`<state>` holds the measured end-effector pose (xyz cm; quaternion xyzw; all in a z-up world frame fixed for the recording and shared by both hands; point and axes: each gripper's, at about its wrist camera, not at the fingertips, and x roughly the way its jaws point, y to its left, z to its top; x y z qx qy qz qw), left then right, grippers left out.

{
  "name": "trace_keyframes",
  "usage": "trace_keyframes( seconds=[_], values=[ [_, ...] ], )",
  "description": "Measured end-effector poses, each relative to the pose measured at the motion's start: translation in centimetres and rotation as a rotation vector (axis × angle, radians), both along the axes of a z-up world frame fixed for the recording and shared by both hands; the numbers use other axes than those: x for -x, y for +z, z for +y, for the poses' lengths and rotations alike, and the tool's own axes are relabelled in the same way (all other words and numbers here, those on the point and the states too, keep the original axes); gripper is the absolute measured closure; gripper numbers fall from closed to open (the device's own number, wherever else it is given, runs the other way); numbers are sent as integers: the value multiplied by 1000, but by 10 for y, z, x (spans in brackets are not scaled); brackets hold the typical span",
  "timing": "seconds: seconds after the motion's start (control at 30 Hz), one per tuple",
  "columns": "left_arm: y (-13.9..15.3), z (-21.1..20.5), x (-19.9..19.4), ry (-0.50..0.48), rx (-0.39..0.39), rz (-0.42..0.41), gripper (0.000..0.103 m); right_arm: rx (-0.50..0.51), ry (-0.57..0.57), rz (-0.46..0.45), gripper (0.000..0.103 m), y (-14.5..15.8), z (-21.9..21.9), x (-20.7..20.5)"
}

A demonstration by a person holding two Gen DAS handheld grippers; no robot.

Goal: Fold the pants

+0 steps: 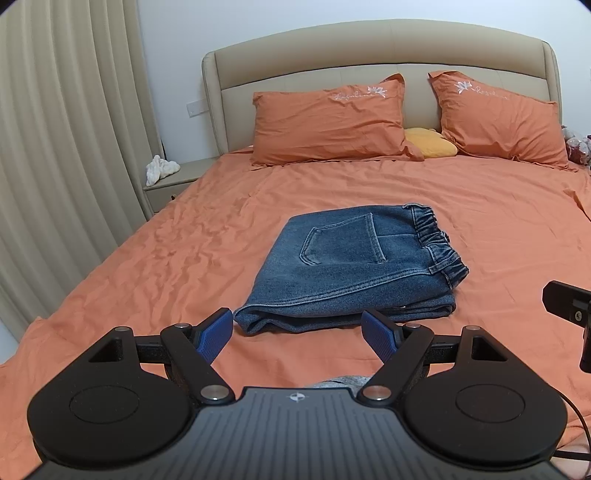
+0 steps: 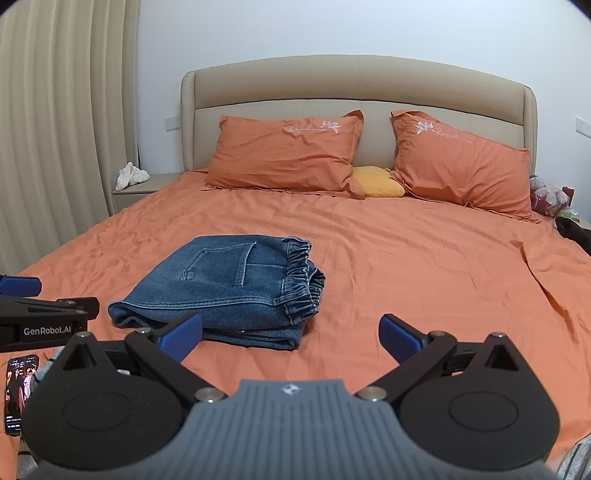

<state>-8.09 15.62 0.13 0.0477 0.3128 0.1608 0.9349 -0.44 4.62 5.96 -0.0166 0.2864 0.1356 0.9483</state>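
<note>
A bed [image 2: 406, 258] with orange sheet and beige headboard [image 2: 354, 85] stands against a white wall [image 2: 332, 29]; curtains [image 2: 55, 129] hang left, beside a nightstand [image 2: 136, 188].

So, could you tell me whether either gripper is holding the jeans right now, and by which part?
Nothing is held: left gripper and right gripper are open, short of the folded jeans.

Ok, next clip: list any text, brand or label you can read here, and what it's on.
"GenRobot.AI": white print on the side of the left gripper, seen in the right wrist view.
Pillows: white embroidered script beside a flower on each, too blurred to read.
Phone: screen is lit, its small text is unreadable.
Emblem on each gripper body: a symbol, no letters.
Jeans: no label shows.
</note>
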Motion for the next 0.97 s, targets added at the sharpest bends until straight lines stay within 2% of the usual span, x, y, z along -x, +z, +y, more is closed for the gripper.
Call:
trace_keyframes(
  seconds=[0.97],
  values=[
    [4,0,1,-16,20,-53,10,5,7,2,5,2,-5,3]
  ],
)
